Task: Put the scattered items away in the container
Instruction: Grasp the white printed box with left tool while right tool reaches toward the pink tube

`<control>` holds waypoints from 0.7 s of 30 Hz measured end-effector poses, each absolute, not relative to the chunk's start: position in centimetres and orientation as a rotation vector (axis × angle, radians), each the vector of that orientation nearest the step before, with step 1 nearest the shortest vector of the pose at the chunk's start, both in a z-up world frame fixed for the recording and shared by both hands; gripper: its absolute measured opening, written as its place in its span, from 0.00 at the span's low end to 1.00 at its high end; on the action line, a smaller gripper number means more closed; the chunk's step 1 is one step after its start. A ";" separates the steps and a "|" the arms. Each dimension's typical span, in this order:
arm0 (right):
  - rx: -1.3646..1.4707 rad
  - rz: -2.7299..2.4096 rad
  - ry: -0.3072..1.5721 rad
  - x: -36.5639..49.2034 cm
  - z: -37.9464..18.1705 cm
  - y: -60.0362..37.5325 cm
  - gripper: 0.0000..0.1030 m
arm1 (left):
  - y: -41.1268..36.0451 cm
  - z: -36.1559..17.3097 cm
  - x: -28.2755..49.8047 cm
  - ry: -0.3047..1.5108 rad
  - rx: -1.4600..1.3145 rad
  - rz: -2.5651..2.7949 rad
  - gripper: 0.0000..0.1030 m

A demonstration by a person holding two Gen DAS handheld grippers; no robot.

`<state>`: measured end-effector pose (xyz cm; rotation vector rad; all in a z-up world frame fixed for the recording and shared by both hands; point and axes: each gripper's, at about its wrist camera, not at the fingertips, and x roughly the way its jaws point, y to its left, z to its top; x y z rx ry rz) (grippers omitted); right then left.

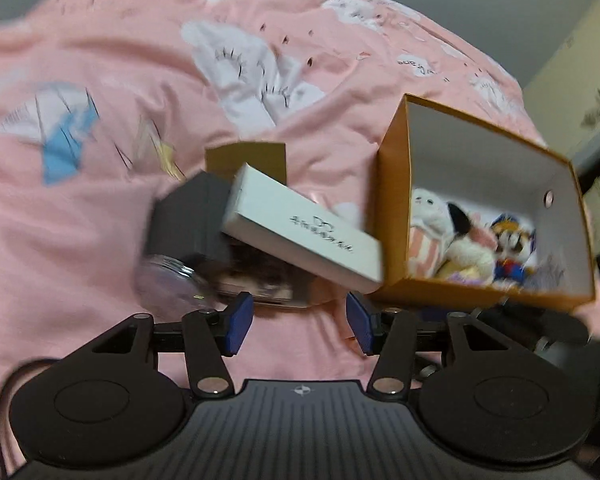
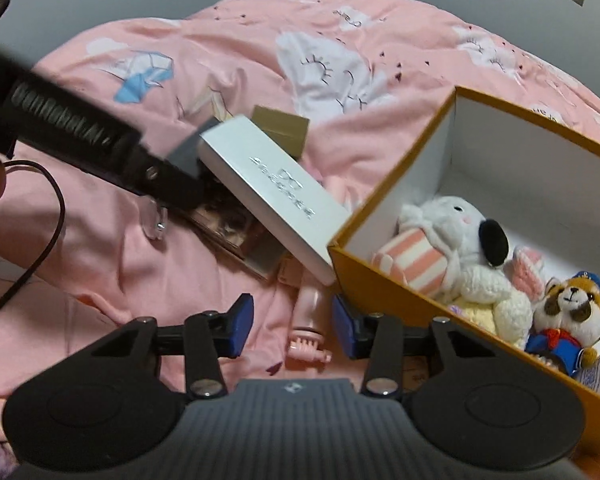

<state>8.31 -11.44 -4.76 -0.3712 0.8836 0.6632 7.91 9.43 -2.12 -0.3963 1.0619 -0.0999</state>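
An orange box (image 1: 394, 208) with a white inside stands on the pink bedding, with plush toys (image 2: 456, 240) in it. Left of it lies a heap: a white carton (image 1: 300, 232) leaning on a dark grey box (image 1: 188, 216), a photo book (image 2: 236, 236) under them, and a clear glass jar (image 1: 168, 284). My left gripper (image 1: 299, 324) is open just short of the heap, with only bedding between its blue pads. My right gripper (image 2: 293, 328) is open over a pink brush-like thing (image 2: 308, 332) that lies between its pads without being pressed.
A brown cardboard piece (image 2: 280, 128) lies behind the white carton. The black body of my left gripper (image 2: 80, 136) crosses the right wrist view from the upper left, its cable (image 2: 56, 216) trailing over the bedding. Grey walls rise behind the bed.
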 end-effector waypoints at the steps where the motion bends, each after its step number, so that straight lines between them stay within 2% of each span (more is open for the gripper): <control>1: -0.372 0.659 0.885 8.4 -4.9 -11.5 0.45 | 9.5 -2.4 8.3 1.064 -0.426 -0.086 0.59; 8: -0.357 0.644 0.902 9.4 -5.7 -11.9 0.47 | 9.5 -4.8 10.7 1.084 -0.622 0.027 0.62; 11: -0.339 0.647 0.916 9.8 -6.0 -12.1 0.52 | 9.5 -5.9 11.3 1.096 -0.675 0.052 0.62; 21: -0.307 0.657 0.973 10.9 -7.4 -12.0 0.53 | 9.8 -7.5 12.7 1.059 -0.717 0.144 0.64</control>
